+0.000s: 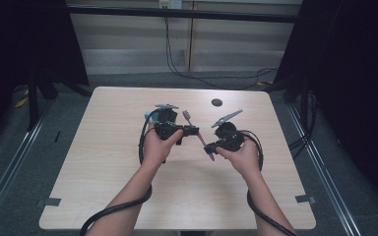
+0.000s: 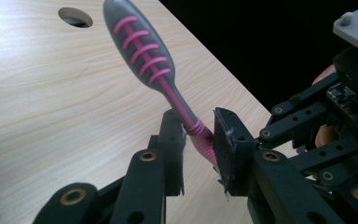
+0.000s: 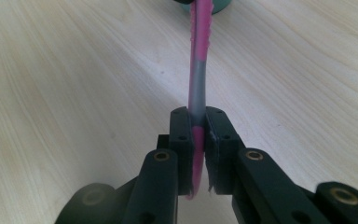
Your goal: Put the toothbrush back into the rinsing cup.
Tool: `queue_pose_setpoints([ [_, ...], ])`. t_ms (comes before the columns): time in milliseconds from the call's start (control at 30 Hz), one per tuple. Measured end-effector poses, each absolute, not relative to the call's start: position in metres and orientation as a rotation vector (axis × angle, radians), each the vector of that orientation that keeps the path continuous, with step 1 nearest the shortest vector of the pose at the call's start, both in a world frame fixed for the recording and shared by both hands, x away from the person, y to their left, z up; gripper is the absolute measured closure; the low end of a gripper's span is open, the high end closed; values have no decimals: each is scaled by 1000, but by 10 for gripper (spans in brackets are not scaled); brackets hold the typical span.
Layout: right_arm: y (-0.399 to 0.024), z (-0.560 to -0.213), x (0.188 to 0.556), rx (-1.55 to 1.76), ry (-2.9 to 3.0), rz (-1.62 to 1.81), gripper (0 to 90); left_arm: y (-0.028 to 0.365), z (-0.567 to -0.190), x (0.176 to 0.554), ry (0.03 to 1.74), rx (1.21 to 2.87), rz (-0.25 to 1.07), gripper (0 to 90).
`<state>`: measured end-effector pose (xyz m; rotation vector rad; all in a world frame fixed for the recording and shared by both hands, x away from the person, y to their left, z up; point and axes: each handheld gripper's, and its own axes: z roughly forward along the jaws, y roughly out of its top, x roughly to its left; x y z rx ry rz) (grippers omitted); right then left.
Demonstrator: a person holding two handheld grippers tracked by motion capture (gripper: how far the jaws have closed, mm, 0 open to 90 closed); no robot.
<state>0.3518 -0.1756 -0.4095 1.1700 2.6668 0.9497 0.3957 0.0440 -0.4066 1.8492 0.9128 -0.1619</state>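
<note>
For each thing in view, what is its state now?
Toothbrush: off the table, held by both grippers.
Right gripper: shut on the toothbrush.
Left gripper: jaws around the toothbrush neck, one pad touching, grip unclear.
Cup: standing on the table, behind the left gripper.

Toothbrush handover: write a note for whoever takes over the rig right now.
Right gripper: shut on the handle end of the pink and grey plastic toothbrush, above the light wooden table.
Left gripper: jaws on its neck below the head; it seems pinched from both sides.
Done: brush lifted, both grippers on it.
Left: probably release the right gripper, once the left grip looks firm.
</note>
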Motion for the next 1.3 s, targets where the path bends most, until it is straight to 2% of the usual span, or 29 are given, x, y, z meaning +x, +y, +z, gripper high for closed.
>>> queue_pose_setpoints([
  [267,-176,-412,351,1196,2658,1013,825,42,-401,395,887,1820,-183,790],
  [1300,-163,-414,353,1210,2659,1098,781,40,-394,395,886,1827,-157,803],
])
